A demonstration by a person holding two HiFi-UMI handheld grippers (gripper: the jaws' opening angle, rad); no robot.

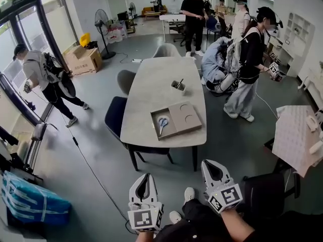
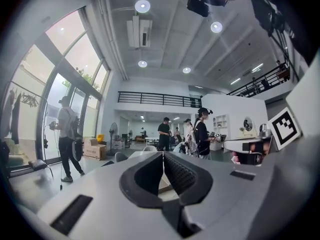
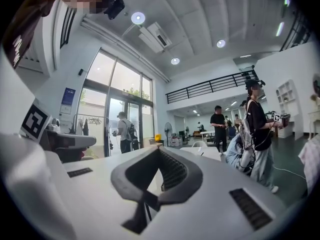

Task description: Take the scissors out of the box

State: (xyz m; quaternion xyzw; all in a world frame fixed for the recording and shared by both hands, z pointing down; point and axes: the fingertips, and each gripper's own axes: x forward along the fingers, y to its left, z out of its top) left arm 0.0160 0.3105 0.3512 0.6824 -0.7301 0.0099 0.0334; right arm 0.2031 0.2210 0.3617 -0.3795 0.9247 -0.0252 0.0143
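Head view alone shows scissors [image 1: 163, 123] inside box [image 1: 175, 131].

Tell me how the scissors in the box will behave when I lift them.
The scissors look small and thin, so probably light and stiff. They lie flat in the box, so they would likely slide, not roll. Gripped by one handle, the blades might swing open.

White grippers [image 1: 147, 176], black-patterned marker cubes [image 1: 145, 219]
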